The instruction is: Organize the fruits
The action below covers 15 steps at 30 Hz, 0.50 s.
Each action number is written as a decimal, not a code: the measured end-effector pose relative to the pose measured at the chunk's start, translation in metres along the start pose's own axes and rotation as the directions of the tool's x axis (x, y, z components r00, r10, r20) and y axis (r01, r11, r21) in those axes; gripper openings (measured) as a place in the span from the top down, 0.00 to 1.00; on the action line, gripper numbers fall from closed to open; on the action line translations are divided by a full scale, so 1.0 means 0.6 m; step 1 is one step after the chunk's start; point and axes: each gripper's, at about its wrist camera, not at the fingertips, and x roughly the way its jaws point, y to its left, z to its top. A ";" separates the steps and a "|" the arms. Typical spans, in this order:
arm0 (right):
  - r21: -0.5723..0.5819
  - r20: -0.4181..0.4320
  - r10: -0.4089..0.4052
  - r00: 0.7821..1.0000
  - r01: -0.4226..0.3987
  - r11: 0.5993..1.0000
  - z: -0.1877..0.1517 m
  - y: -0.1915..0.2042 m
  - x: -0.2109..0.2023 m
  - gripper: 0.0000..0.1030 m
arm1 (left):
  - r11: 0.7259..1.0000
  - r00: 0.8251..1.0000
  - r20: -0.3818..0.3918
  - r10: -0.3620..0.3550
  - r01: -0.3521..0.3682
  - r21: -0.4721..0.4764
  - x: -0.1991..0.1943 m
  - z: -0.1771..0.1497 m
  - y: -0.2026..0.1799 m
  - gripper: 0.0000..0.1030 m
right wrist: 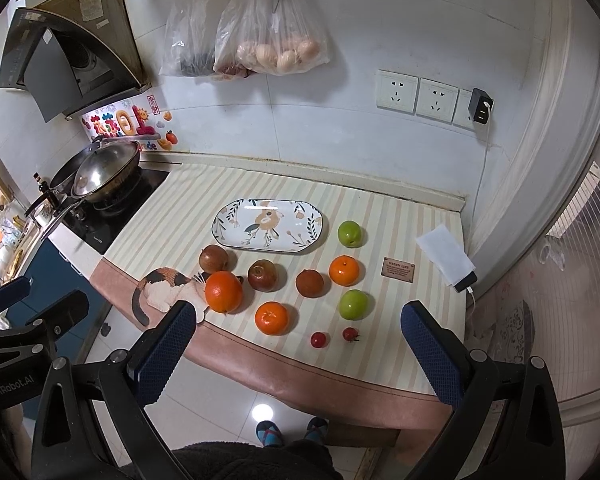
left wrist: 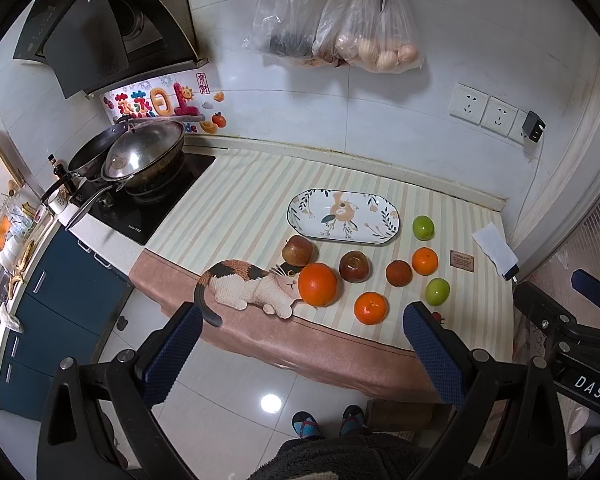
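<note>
Striped counter (right wrist: 380,216) – plate (right wrist: 236,232) bare, oranges (right wrist: 223,291), apples (right wrist: 262,275), limes (right wrist: 354,304) scattered before it. Left gripper (left wrist: 302,350) and right gripper (right wrist: 296,346) both spread wide, holding nothing.

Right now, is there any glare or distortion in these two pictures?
Left wrist view: strong fisheye bending, a lamp glare spot on the floor tile. Right wrist view: same bending, glare on the floor and a bright streak on the plate; fruits stay sharp.
</note>
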 end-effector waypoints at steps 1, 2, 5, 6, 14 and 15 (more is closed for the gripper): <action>0.000 0.001 0.000 1.000 0.000 1.000 0.000 -0.001 -0.001 0.00 | 1.000 1.000 0.000 0.000 0.000 0.001 0.000 0.000 0.000 0.00; 0.000 0.001 0.000 1.000 0.000 1.000 0.001 0.000 -0.001 0.00 | 1.000 1.000 0.000 0.000 0.000 0.000 0.000 0.000 0.001 0.00; 0.003 0.000 0.003 1.000 -0.003 1.000 0.002 0.002 -0.001 0.00 | 1.000 1.000 -0.001 0.000 0.000 0.000 0.001 0.000 0.003 0.00; 0.002 0.000 0.002 1.000 -0.002 1.000 0.002 0.002 -0.001 0.00 | 1.000 1.000 -0.001 0.000 0.000 -0.001 0.000 0.000 0.000 0.00; 0.032 0.001 0.008 1.000 -0.008 0.999 0.012 0.014 0.006 0.00 | 1.000 1.000 0.002 0.003 -0.003 -0.016 0.010 0.006 0.022 0.00; 0.046 0.000 0.010 1.000 -0.010 0.999 0.015 0.015 0.009 0.00 | 1.000 1.000 0.004 0.006 -0.006 -0.025 0.015 0.012 0.032 0.00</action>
